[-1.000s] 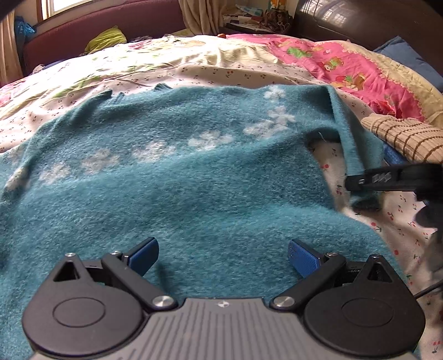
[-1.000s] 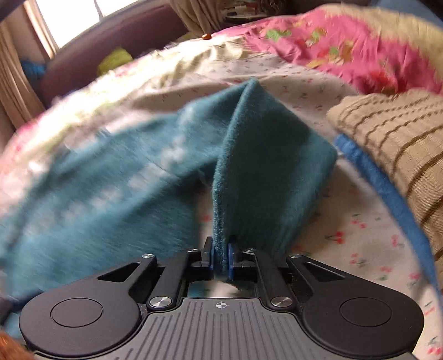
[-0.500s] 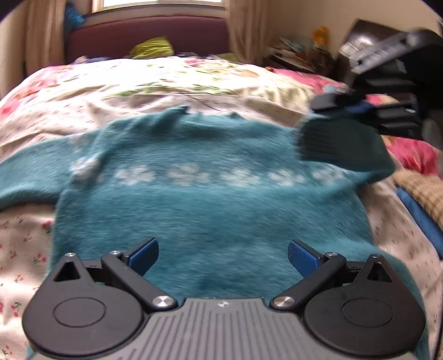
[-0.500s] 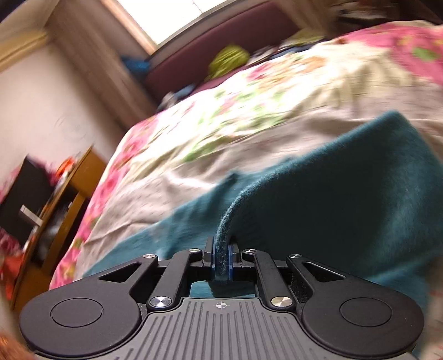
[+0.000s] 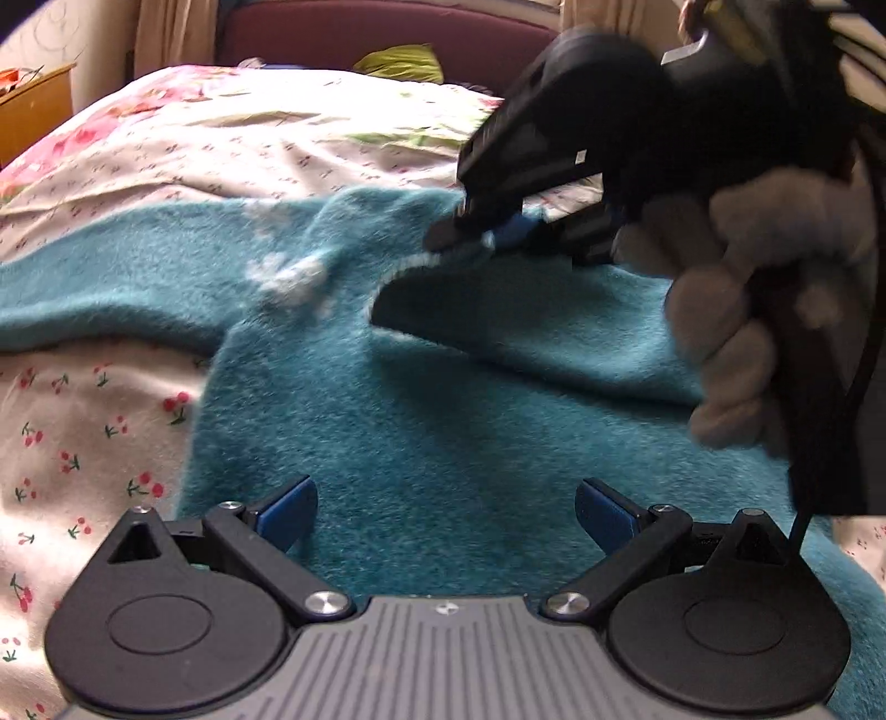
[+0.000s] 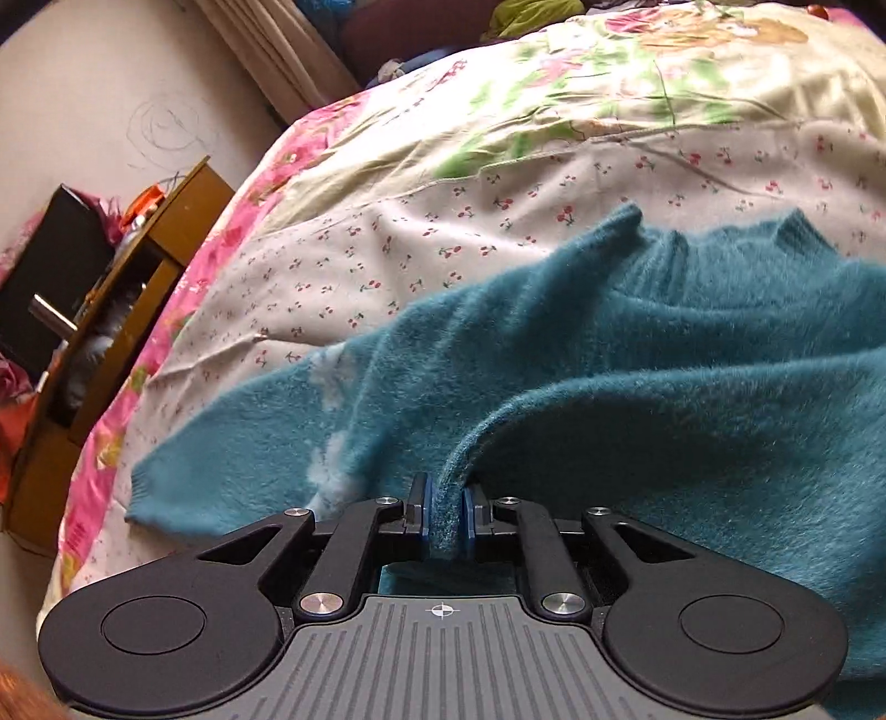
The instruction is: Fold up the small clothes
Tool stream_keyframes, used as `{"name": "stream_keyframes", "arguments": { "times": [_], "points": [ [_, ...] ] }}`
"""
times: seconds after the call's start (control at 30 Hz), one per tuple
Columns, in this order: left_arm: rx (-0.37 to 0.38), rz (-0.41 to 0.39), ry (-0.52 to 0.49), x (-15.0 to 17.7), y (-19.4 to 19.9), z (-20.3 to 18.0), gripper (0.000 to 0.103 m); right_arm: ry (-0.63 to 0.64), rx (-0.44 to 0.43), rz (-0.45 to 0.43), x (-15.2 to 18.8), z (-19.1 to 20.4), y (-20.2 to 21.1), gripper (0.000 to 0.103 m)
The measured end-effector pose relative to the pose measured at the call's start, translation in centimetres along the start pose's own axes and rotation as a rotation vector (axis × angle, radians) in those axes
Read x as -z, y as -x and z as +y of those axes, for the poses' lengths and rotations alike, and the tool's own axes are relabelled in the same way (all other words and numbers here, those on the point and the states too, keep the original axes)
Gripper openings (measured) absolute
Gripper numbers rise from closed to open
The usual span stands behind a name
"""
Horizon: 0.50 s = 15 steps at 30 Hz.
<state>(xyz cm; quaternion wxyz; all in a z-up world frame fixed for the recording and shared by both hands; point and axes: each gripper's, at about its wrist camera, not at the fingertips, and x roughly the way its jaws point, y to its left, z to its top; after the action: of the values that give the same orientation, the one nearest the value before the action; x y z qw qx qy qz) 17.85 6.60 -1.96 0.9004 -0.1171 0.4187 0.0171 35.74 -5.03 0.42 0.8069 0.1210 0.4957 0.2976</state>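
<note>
A fuzzy teal sweater [image 5: 443, 421] with white flower marks lies spread on the bed. My left gripper [image 5: 446, 512] is open and empty, low over the sweater's near part. My right gripper [image 6: 446, 523] is shut on the sweater's right sleeve cuff [image 6: 446, 498] and holds it above the sweater's chest. In the left wrist view the right gripper [image 5: 470, 238] shows at the upper right, held by a gloved hand, with the sleeve [image 5: 526, 315] folded across the body. The other sleeve [image 6: 221, 443] lies stretched out to the left.
The bed has a cherry-print sheet [image 5: 83, 432] and a floral cover [image 6: 554, 99]. A wooden bedside shelf [image 6: 111, 310] stands off the bed's left side. A dark red headboard [image 5: 360, 27] with a green cloth [image 5: 404, 58] is at the far end.
My right gripper has carried the sleeve up from the bed's right side and leftwards over the sweater's body. My left gripper has stayed open while its view swung left.
</note>
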Motion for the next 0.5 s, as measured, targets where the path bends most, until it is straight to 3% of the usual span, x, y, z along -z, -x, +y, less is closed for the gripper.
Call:
{"name": "stream_keyframes", "arguments": {
  "times": [0.2,0.33,0.5],
  "points": [
    [-0.010,-0.008,-0.021,0.2,0.0,-0.4,0.103,0.053,-0.027,-0.071,0.7,-0.2,3.5,0.022],
    [-0.014,-0.020,-0.025,0.3,0.1,-0.9,0.103,0.171,0.045,-0.140,1.5,-0.2,5.7,0.028],
    [-0.015,-0.039,-0.004,0.2,0.4,-0.7,0.103,0.152,0.118,-0.126,1.6,-1.6,4.5,0.029]
  ]
}}
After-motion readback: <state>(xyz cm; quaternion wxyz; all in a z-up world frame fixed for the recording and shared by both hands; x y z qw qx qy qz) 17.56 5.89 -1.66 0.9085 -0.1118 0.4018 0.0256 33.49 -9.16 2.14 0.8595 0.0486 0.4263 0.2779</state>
